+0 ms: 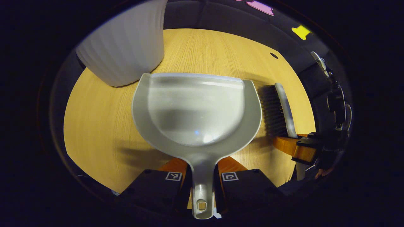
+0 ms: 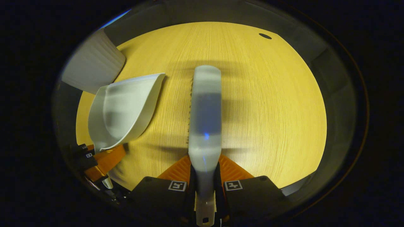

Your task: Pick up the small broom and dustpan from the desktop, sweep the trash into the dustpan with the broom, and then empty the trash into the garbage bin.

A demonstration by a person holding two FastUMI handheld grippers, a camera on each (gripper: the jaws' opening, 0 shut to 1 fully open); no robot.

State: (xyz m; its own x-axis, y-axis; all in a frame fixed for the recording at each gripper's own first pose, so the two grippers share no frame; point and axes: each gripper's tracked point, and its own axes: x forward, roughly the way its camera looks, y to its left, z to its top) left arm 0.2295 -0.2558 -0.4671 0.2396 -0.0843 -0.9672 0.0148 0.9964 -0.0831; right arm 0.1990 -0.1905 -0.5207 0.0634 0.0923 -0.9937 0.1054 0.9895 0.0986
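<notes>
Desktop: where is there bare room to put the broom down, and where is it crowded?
Bare wood lies on the desktop to the broom's right in the right gripper view, up to the small dark hole, and beyond its tip. It is crowded on the other side, where the dustpan and the white ribbed bin stand close together.

dustpan (image 1: 195,110): 1 | broom (image 1: 279,110): 1 | bin (image 1: 126,44): 1 | tongs (image 1: 202,176): 2
</notes>
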